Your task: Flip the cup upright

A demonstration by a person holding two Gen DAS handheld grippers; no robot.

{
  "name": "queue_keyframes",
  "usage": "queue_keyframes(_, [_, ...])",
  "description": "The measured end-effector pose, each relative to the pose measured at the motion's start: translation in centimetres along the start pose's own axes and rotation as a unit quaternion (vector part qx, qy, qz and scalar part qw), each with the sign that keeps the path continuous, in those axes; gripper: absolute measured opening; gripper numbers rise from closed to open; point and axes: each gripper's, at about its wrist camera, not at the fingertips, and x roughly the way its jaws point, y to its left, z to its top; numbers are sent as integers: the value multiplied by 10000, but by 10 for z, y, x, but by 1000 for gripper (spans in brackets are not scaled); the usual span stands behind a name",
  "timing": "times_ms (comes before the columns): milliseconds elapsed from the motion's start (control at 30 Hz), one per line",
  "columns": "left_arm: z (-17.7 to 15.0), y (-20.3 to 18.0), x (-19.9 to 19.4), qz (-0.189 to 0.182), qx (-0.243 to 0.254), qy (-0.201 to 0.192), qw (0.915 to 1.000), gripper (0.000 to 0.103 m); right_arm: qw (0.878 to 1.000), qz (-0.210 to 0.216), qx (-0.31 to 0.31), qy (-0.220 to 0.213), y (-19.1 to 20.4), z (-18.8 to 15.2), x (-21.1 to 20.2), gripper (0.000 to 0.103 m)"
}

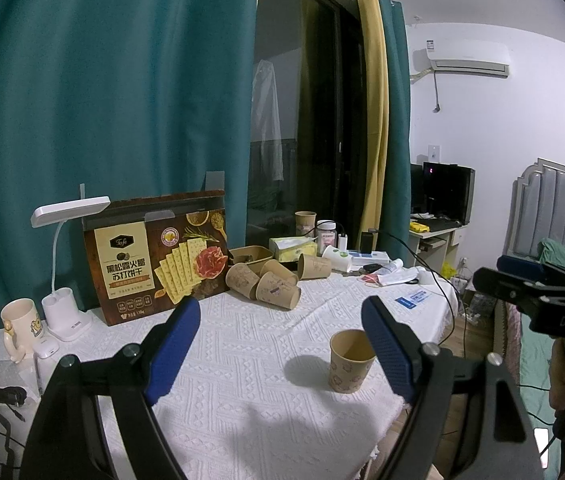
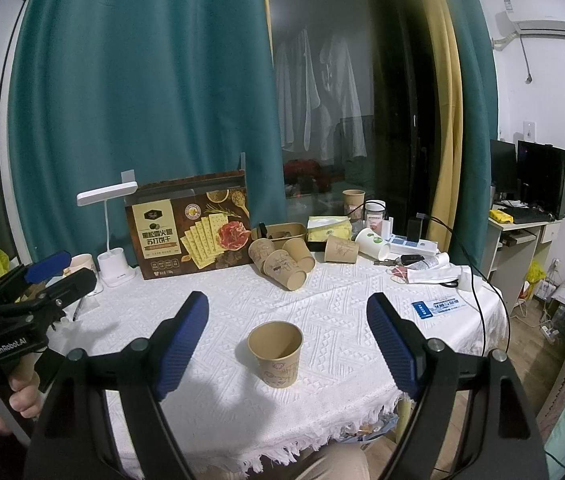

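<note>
Cup [image 2: 275,354] of brown paper stood upright, mouth open, near the fringed front edge of the white tablecloth [image 2: 322,304], bare cloth all around it. Left gripper [image 1: 278,344] and right gripper [image 2: 287,340] both hovered with jaws spread wide, gripping nothing. Toppled paper cups [image 2: 282,264] lay clustered well behind, beside a cracker box [image 2: 190,226] and desk lamp [image 2: 108,196]. Teal curtains [image 2: 142,80] framed a dark window.

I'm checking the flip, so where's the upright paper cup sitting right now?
The upright paper cup stands alone on the white tablecloth near the front edge, in front of the pile of tipped cups; in the right wrist view it sits between the open fingers.
</note>
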Motion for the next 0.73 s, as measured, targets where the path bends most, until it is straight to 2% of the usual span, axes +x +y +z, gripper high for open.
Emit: queue_keyframes(733, [0, 1, 1, -2, 8, 14, 10000, 83, 10000, 2, 21, 47, 0, -5, 6, 79])
